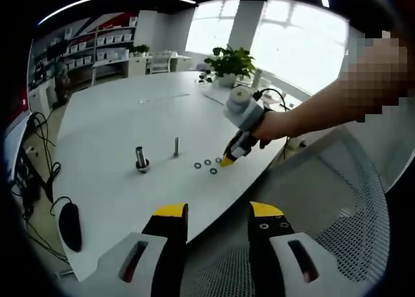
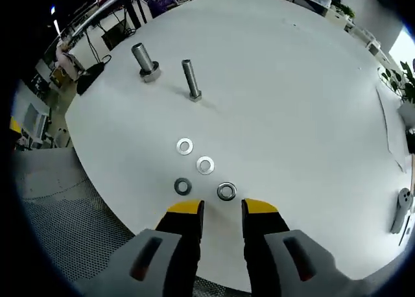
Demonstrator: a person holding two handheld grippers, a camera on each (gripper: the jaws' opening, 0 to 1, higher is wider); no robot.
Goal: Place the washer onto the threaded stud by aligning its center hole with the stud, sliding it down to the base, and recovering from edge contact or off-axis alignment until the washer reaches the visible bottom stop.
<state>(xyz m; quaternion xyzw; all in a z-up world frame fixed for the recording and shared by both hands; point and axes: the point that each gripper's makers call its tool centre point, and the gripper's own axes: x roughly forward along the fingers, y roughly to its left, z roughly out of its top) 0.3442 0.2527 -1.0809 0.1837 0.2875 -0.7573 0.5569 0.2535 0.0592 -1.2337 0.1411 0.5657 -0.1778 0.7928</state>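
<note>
Right gripper view, four washers [image 2: 205,165], two studs [image 2: 190,80], right hand-held gripper [image 2: 222,209] parted, empty.

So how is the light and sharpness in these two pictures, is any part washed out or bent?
Left gripper view: the windows are blown out white and the table edge bends from fisheye. Right gripper view: even light, the four washers and two bolts look sharp, and the table curves.

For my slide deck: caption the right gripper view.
Open right gripper poised over four washers near two upright studs on a white table.
</note>
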